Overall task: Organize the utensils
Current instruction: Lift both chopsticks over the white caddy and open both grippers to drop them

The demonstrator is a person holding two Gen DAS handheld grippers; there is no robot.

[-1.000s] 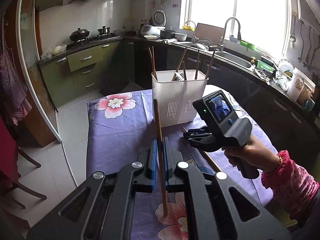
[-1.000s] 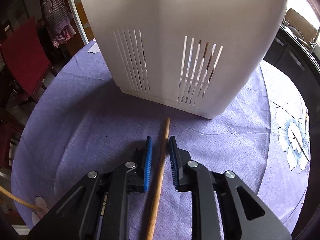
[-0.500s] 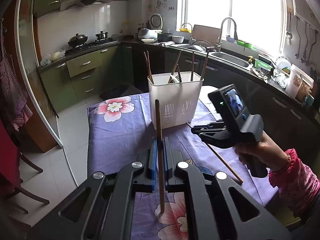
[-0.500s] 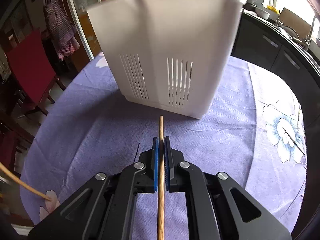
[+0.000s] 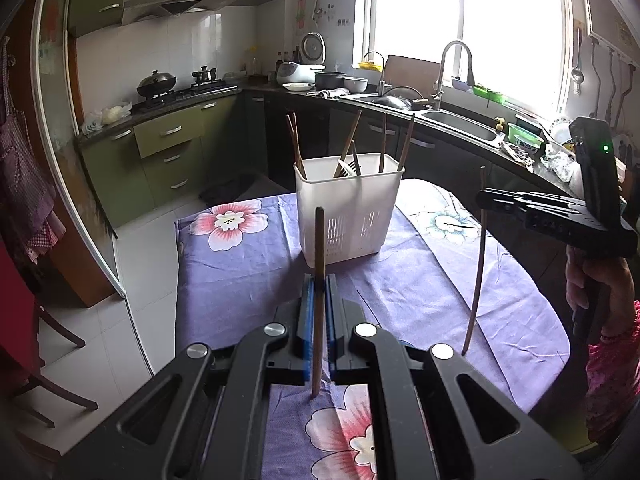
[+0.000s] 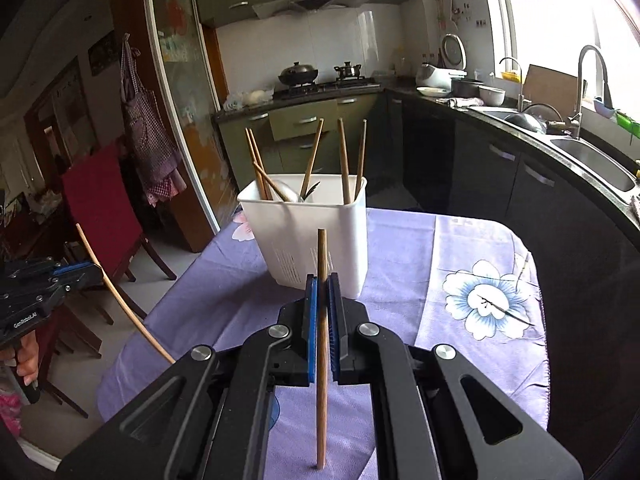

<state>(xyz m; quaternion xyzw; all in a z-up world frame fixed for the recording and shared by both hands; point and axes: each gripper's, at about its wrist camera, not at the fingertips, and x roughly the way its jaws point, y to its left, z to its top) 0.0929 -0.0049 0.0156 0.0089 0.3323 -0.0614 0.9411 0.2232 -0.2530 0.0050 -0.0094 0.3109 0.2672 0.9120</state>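
Observation:
A white slotted utensil holder [image 5: 347, 207] stands on the purple flowered tablecloth [image 5: 240, 264] and holds several chopsticks and a spoon. It also shows in the right wrist view [image 6: 308, 232]. My left gripper [image 5: 318, 292] is shut on a dark brown chopstick [image 5: 319, 248], held upright in front of the holder. My right gripper [image 6: 322, 292] is shut on a light wooden chopstick [image 6: 321, 264], lifted above the table. In the left wrist view the right gripper [image 5: 486, 200] holds its chopstick [image 5: 478, 272] at the right. In the right wrist view the left gripper [image 6: 86, 270] shows at the far left with its chopstick [image 6: 120, 300].
A kitchen counter with a sink [image 5: 460, 124] and stove [image 5: 176, 92] runs behind the table. A red chair [image 6: 100, 208] stands left of the table. The table's edges drop off on the left and right.
My right gripper shut on the light chopstick that lay in front of the holder and lifted it up off the cloth. Both grippers drew back and up from the holder.

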